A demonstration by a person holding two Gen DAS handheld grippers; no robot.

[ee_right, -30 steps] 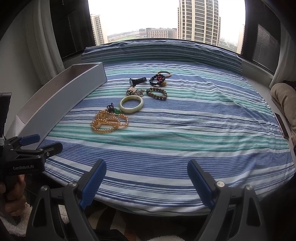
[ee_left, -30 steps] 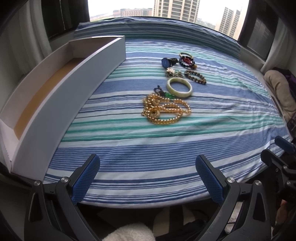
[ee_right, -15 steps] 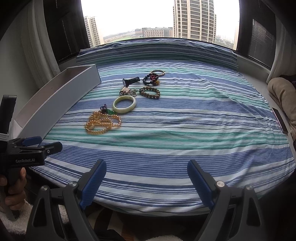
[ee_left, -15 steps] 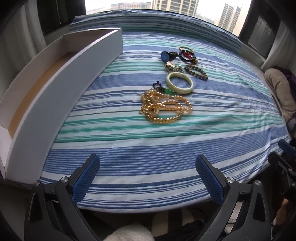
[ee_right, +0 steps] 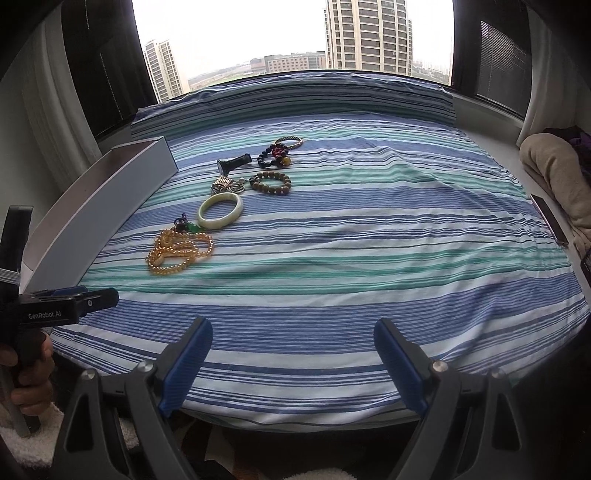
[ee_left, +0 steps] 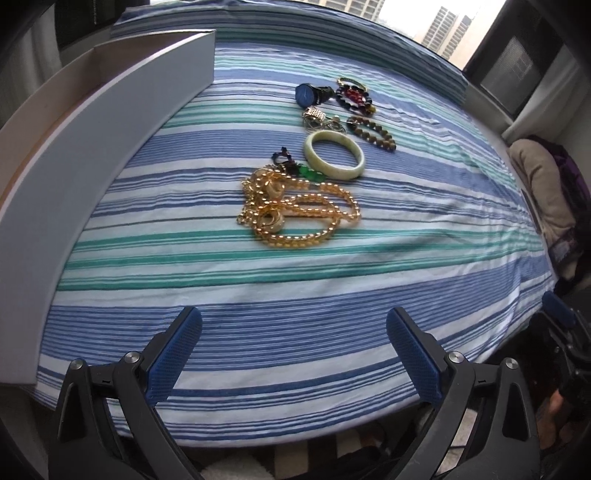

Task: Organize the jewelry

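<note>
Over the striped bedspread (ee_left: 295, 295), both grippers' jaws gape wide, holding nothing.

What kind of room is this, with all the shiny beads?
Probably a bedroom high in an apartment block: a striped sheet covers what looks like a bed beside a big window, with tall towers outside.

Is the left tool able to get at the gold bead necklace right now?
Probably yes. The left tool is open and the gold bead necklace lies straight ahead on the striped cloth, with only bare fabric between. The jade bangle lies just beyond.
</note>
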